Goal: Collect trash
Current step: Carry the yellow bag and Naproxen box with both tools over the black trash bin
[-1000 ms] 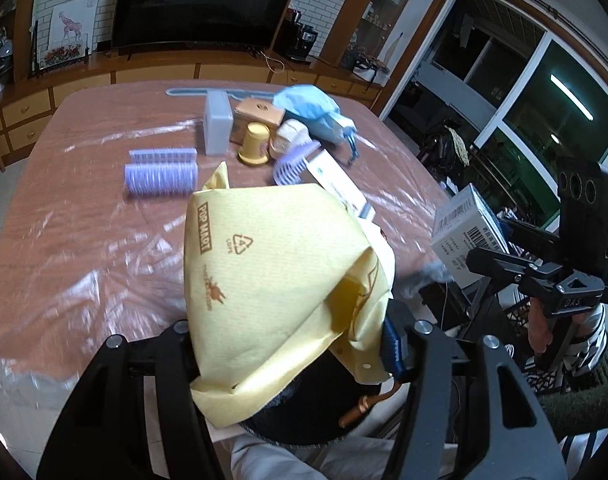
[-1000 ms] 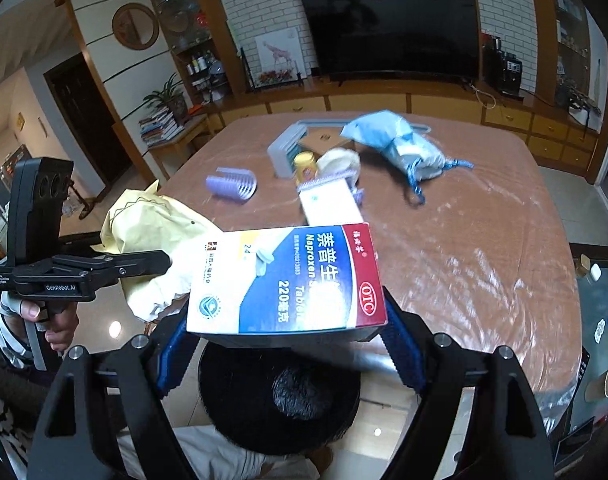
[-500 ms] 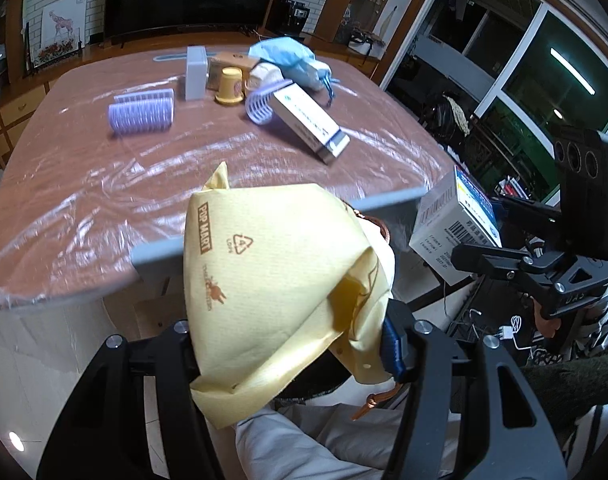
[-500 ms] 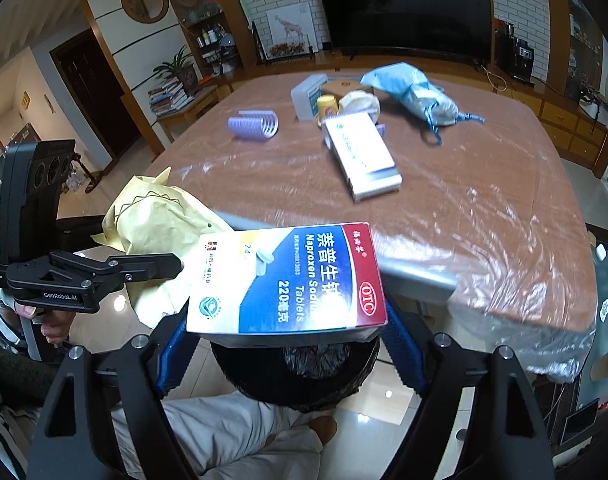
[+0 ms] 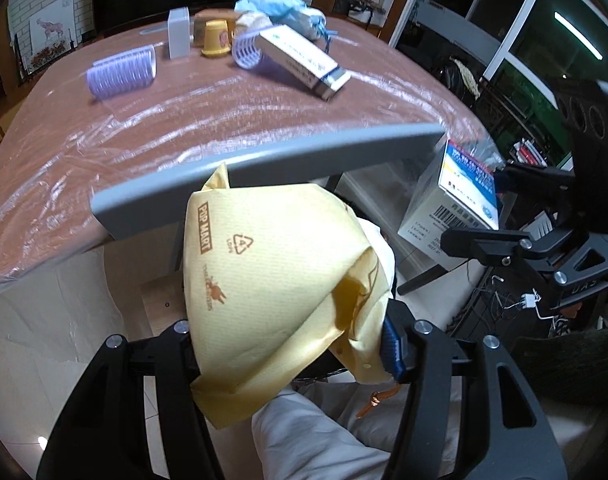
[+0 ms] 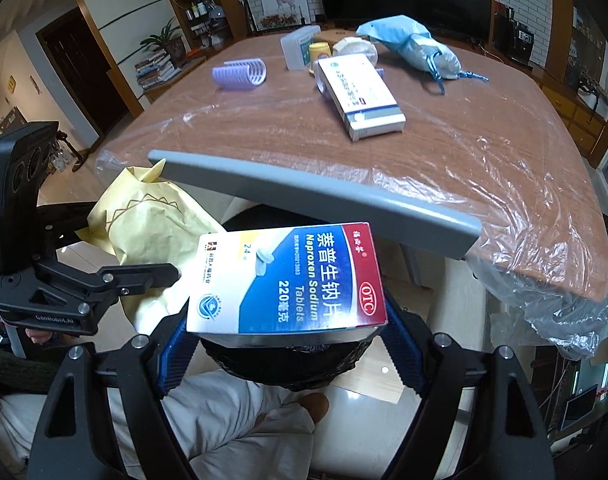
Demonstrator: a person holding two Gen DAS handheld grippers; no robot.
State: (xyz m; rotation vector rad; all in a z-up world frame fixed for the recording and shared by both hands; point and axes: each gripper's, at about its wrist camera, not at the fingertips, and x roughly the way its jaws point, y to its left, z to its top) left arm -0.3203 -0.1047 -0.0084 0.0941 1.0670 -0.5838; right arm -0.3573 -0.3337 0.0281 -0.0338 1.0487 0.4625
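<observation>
left hand-held gripper [image 5: 292,344] clamped on a crumpled yellow paper bag [image 5: 272,272]; right hand-held gripper [image 6: 284,344] clamped on a naproxen tablet box [image 6: 288,280]. both items hang off the near edge of the table [image 6: 444,168], above a round bin with a black liner [image 6: 280,364], whose rim shows just below the box; in the left view the bin is almost wholly hidden behind the bag.

progress, as judged: two pieces of trash are collected and carried to the bin but not yet let go, so the drop is the step in hand. left on the table: a long white medicine carton [image 6: 360,96], two lilac ribbed rollers [image 5: 122,72] [image 5: 246,48], a small yellow cup [image 5: 215,38], a grey-white box [image 5: 179,32] standing upright, a brown carton behind the cup, and a blue drawstring pouch [image 6: 412,46]. which of these count as trash cannot be told.

surroundings: the table is covered with clear plastic film that hangs loose past the edge. a grey chair-back bar [image 5: 264,168] crosses both views between the grippers and the table, close over the bin. the person's pale-trousered knee [image 6: 208,416] lies just below the bin. the bar and the loose film look like the likeliest snags on the way back to the table.
</observation>
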